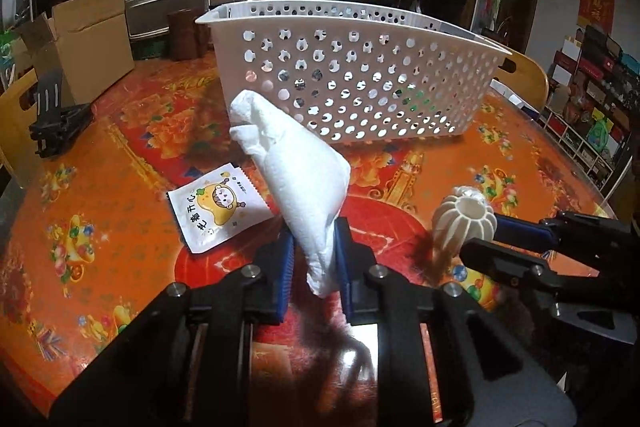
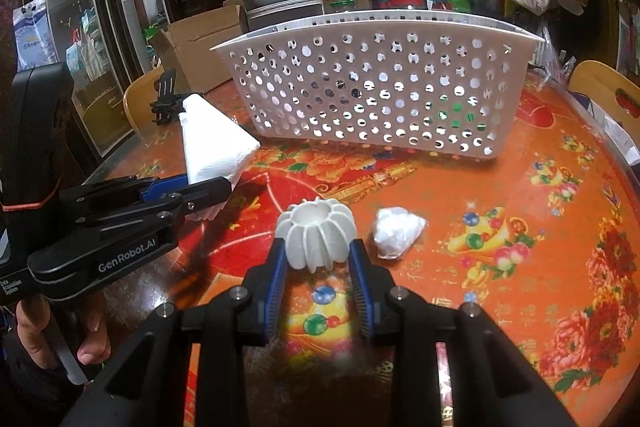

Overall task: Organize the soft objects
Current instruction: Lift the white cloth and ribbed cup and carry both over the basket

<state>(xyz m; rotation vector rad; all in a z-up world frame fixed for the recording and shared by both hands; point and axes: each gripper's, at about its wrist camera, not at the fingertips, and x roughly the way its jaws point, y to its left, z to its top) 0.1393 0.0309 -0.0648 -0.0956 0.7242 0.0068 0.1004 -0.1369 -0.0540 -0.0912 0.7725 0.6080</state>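
In front of the white basket (image 1: pixel 352 75), on the near side of its perforated wall, I am holding both grippers over the bench (image 1: pixel 120 155). My left gripper (image 1: pixel 314 259) is pinching the lower end of a folded white tissue (image 1: pixel 296 167), its pads closed narrow on the paper. The tissue's long axis is rising from the pads up and forward toward the basket, with its crumpled top near the wall but below the rim. My right gripper (image 2: pixel 318 255) is gripping a white ribbed ball (image 2: pixel 316 235) between its pads, at a middling width, the ball's open mouth facing up; I judge it slightly lifted off the bench, though I cannot be sure.

The relation I am watching is height: both loads are sitting lower than the basket's rim, and the basket is lying straight ahead of both grippers. The left gripper appears the nearer to the wall, so I am expecting the tissue to go over first, which calls for a lift before any forward travel.

Two things are waiting on the bench: a printed packet (image 1: pixel 218 209) left of the tissue, well short of the basket, and a crumpled white wad (image 2: pixel 398 233) just right of the ball.
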